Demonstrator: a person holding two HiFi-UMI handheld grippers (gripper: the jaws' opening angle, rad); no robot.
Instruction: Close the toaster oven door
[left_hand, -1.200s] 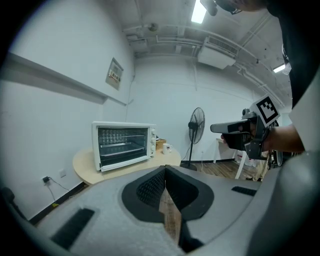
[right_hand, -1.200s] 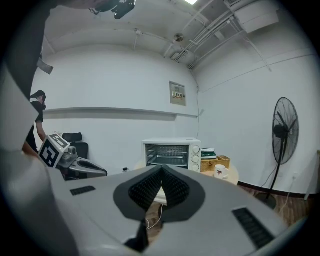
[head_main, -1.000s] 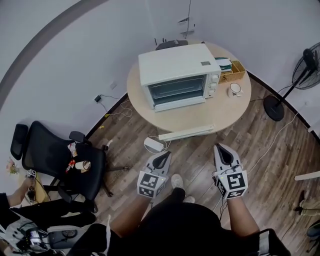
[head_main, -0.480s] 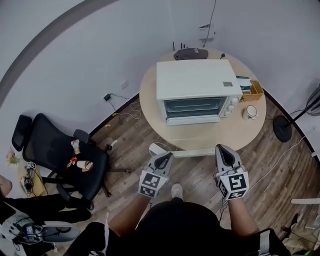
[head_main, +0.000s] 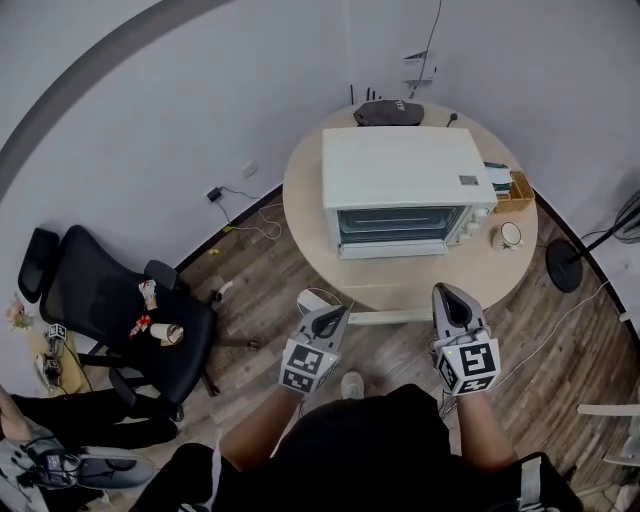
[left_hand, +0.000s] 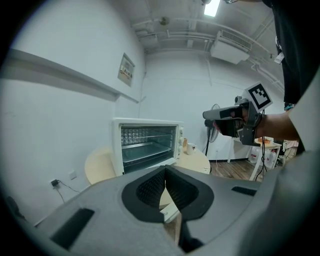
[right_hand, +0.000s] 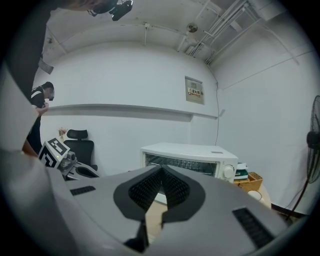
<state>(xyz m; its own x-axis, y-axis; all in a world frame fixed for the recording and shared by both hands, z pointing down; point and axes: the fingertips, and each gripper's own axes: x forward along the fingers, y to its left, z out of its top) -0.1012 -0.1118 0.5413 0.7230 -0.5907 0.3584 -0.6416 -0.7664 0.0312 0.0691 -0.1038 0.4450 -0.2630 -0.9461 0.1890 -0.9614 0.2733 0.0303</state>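
A white toaster oven (head_main: 400, 170) sat on a round wooden surface (head_main: 310, 210), its door (head_main: 392, 249) folded down open. The left gripper (head_main: 328, 318) and right gripper (head_main: 452, 300) hovered short of it, jaws pressed together, empty.

You are seeing no print you can read: the wall sign (right_hand: 194, 91) is showing lettering too small to make out, and so is the small label (head_main: 468, 180) on the toaster oven (head_main: 395, 168).

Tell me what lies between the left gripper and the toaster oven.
Head view: a rounded white object, a long white bar beside the table, then its bare top up to the toaster oven.
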